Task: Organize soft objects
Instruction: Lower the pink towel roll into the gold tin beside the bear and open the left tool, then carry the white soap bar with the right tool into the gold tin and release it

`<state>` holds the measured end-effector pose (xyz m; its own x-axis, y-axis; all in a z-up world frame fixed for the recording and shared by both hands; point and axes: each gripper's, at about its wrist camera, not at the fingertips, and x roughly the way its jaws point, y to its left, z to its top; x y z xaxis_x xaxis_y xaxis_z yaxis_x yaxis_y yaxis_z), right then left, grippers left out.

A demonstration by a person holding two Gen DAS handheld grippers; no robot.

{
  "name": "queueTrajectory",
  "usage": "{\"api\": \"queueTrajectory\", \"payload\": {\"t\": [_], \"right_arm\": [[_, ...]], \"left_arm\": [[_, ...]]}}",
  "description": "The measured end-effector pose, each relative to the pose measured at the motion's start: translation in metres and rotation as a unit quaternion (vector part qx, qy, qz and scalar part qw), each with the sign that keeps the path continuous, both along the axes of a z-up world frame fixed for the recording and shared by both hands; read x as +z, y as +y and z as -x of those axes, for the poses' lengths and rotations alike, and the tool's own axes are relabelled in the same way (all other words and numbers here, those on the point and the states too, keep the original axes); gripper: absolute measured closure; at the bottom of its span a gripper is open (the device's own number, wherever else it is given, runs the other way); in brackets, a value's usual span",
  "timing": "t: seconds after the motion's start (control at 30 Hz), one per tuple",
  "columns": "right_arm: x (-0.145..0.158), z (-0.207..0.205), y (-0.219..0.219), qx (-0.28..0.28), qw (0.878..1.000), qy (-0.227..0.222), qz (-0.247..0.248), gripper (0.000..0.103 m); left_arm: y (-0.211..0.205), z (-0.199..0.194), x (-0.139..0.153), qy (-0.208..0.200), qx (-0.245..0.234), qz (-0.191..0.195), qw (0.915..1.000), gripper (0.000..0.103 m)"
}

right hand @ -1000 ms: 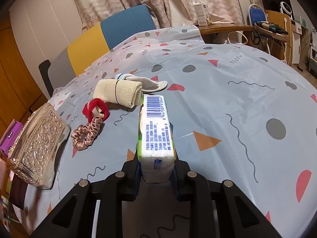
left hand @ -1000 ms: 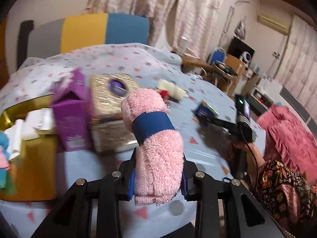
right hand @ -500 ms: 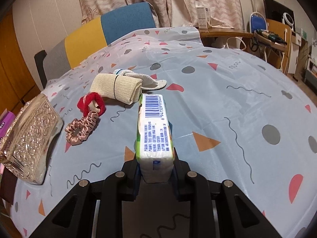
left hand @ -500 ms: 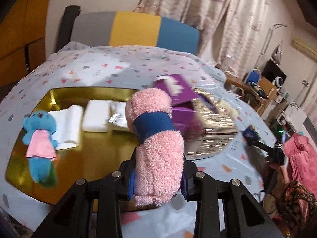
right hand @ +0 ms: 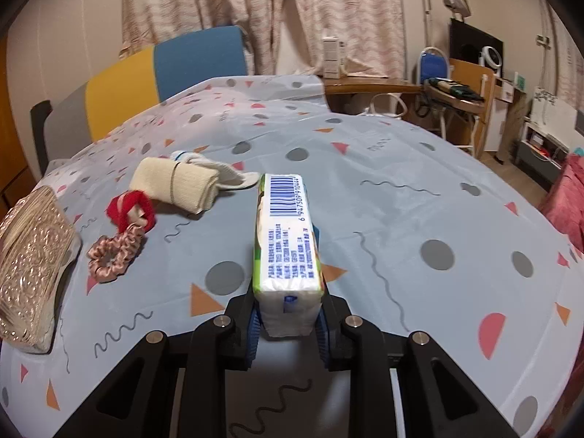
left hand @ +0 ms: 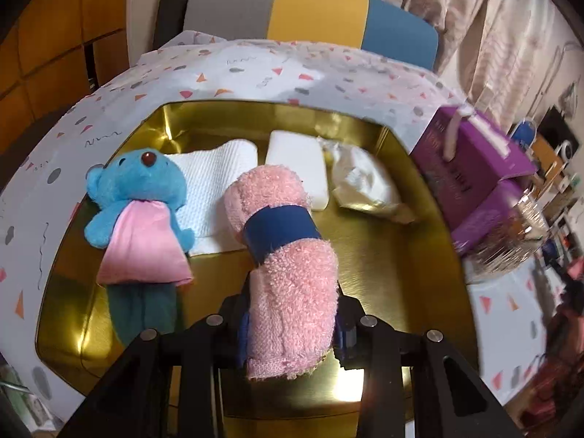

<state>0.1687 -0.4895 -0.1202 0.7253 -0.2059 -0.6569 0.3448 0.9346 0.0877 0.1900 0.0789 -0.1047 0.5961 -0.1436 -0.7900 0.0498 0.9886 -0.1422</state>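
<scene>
The left gripper point(left hand: 292, 323) clamps a rolled, fluffy pink towel point(left hand: 284, 255) with a blue band, held above the shiny gold tray point(left hand: 394, 273), right of the blue plush bear point(left hand: 140, 200). The right gripper point(right hand: 287, 325) grips a plastic-wrapped tissue pack point(right hand: 286, 241), barcode upward, over the patterned tablecloth point(right hand: 419, 200).

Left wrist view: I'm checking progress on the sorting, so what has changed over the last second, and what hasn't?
The left gripper, still shut on the pink rolled towel, has swung from the purple box over to above the gold tray, beside the blue plush bear. Nothing was released. The right gripper still holds the tissue pack above the table, hardly moved.
</scene>
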Motion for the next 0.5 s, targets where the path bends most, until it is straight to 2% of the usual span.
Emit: {"api": "queueTrajectory", "payload": {"t": [0.1, 0.17, 0.27, 0.33, 0.5], "right_arm": [[0.003, 0.003, -0.001, -0.021, 1.000, -0.001, 0.014, 0.079], [0.006, 0.007, 0.000, -0.041, 0.999, -0.003, 0.028, 0.079], [0.011, 0.013, 0.002, -0.065, 0.997, -0.006, 0.038, 0.079], [0.017, 0.019, 0.005, -0.070, 0.997, -0.010, 0.041, 0.079], [0.040, 0.033, 0.029, -0.041, 0.998, -0.027, 0.036, 0.079]], "left_arm": [[0.000, 0.003, -0.004, -0.006, -0.001, -0.030, 0.9995, 0.065], [0.003, 0.005, -0.007, -0.004, 0.008, -0.034, 0.9994, 0.059], [0.009, 0.010, -0.008, -0.005, 0.022, -0.025, 0.9994, 0.053], [0.011, 0.016, -0.006, -0.012, 0.030, -0.029, 0.9990, 0.037], [0.014, 0.035, 0.004, -0.039, 0.035, -0.004, 0.9986, 0.029]]}}
